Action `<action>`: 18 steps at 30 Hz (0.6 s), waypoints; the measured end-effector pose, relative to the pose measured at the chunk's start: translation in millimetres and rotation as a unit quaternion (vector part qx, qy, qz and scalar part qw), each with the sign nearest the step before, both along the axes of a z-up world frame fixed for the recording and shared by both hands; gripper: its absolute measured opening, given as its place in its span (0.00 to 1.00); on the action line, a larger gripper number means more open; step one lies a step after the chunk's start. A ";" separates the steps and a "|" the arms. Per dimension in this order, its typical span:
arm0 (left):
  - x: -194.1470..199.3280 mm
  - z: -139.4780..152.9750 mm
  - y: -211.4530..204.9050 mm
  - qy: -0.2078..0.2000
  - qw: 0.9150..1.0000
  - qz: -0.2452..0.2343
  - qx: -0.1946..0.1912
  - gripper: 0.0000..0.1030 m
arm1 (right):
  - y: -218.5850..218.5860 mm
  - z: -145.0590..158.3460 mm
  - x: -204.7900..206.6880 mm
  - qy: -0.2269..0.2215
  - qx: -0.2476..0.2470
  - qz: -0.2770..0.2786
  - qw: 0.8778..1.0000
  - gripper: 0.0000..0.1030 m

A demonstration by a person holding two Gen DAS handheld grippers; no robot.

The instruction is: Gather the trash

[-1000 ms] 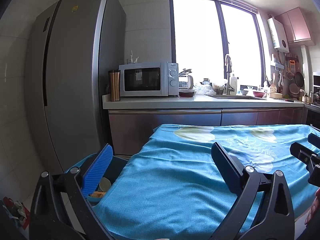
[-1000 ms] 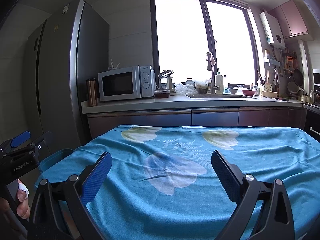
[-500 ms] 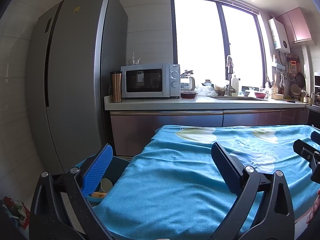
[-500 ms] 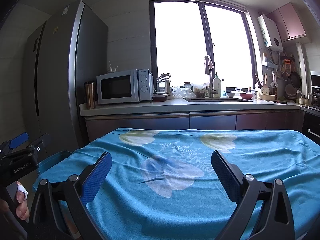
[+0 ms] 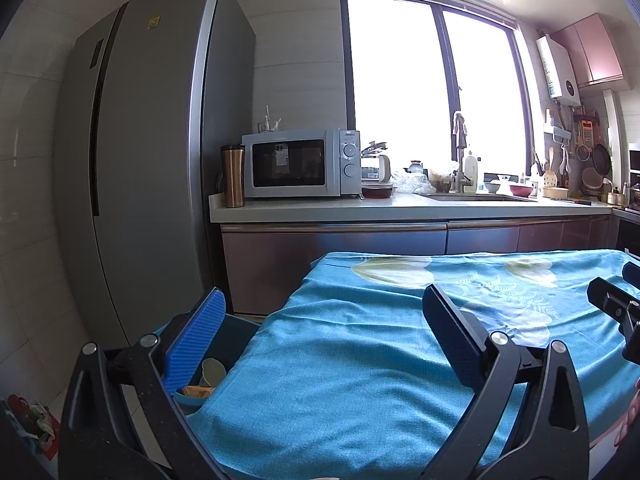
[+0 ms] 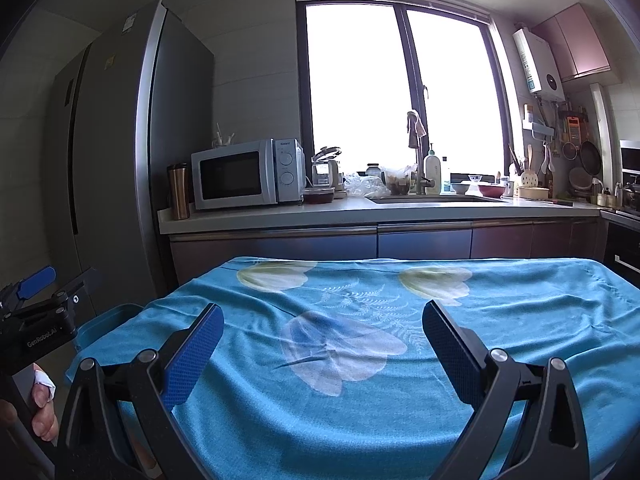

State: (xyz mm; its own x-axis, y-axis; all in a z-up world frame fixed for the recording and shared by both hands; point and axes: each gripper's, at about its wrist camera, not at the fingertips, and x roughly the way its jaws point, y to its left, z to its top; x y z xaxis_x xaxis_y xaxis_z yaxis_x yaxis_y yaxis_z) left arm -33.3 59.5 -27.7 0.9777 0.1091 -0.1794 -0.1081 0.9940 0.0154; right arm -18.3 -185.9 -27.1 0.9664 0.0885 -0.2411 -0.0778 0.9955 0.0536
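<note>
My left gripper (image 5: 324, 328) hovers above the left edge of the surface (image 5: 360, 360), which a blue floral cloth (image 6: 360, 340) covers. Its fingers (image 5: 200, 340) are spread wide with nothing between them. My right gripper (image 6: 324, 344) hovers over the middle of the cloth, its fingers (image 6: 196, 356) also spread wide and empty. The blue bin (image 5: 228, 336) stands on the floor just beside the left edge of the surface, below my left gripper. Trash lies inside the bin: a paper cup (image 5: 213, 370) and an orange wrapper (image 5: 196, 391). A microwave (image 5: 300, 163) and a metal tumbler (image 5: 233, 176) stand on the far kitchen counter (image 5: 400, 210).
</note>
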 end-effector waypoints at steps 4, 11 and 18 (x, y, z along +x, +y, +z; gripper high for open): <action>0.4 0.1 -0.6 0.000 1.000 0.000 0.001 0.94 | 0.7 -0.2 0.4 0.001 -0.001 0.000 1.000 0.93; 1.9 0.1 -0.3 0.002 1.000 0.000 -0.001 0.94 | 0.8 0.1 1.0 0.000 0.000 -0.001 1.000 0.93; 2.5 -0.3 -1.6 0.003 1.000 -0.001 0.000 0.94 | 1.5 -0.2 2.2 0.000 -0.002 -0.001 1.000 0.93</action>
State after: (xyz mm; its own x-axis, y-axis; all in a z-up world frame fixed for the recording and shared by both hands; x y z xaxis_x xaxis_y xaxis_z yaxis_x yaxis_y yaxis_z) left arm -30.9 58.0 -28.0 0.9769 0.1078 -0.1844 -0.1068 0.9942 0.0155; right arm -16.1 -184.4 -27.4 0.9666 0.0855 -0.2414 -0.0760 0.9959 0.0487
